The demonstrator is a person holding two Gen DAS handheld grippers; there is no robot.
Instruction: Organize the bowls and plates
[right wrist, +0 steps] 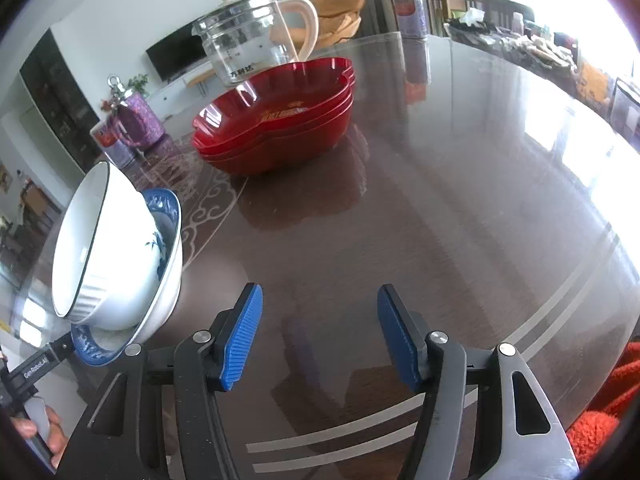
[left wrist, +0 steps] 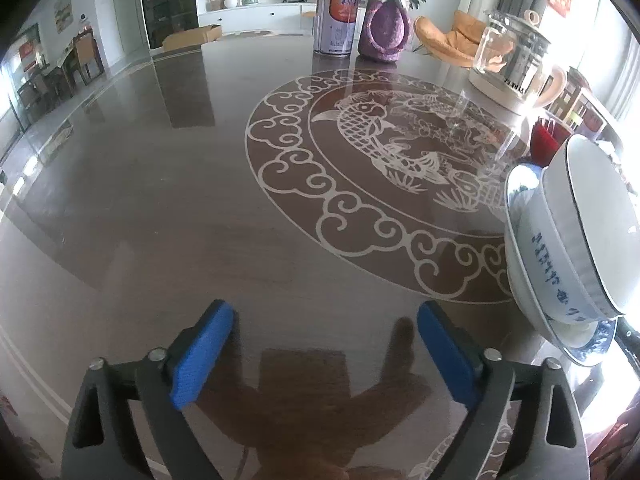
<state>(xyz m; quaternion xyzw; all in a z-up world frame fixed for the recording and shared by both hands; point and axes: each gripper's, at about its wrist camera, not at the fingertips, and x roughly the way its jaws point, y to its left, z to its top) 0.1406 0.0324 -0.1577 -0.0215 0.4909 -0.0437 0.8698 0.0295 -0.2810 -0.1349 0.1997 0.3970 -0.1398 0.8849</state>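
A stack of bowls sits near the table's front edge: a white ribbed bowl (left wrist: pixel 588 220) nested in a blue-and-white bowl (left wrist: pixel 532 248) on a blue-rimmed plate (left wrist: pixel 592 340). It shows at the right of the left wrist view and at the left of the right wrist view, white bowl (right wrist: pixel 100 248), plate (right wrist: pixel 90 344). A stack of red plates (right wrist: pixel 276 120) stands further back. My left gripper (left wrist: pixel 324 352) is open and empty, left of the stack. My right gripper (right wrist: pixel 320 336) is open and empty, right of the stack.
A glass kettle (right wrist: pixel 248 40) stands behind the red plates and also shows in the left wrist view (left wrist: pixel 516 64). A tin can (left wrist: pixel 336 20) and a purple bag (left wrist: pixel 384 24) stand at the far side. The dark glossy table (left wrist: pixel 160 200) has a fish emblem.
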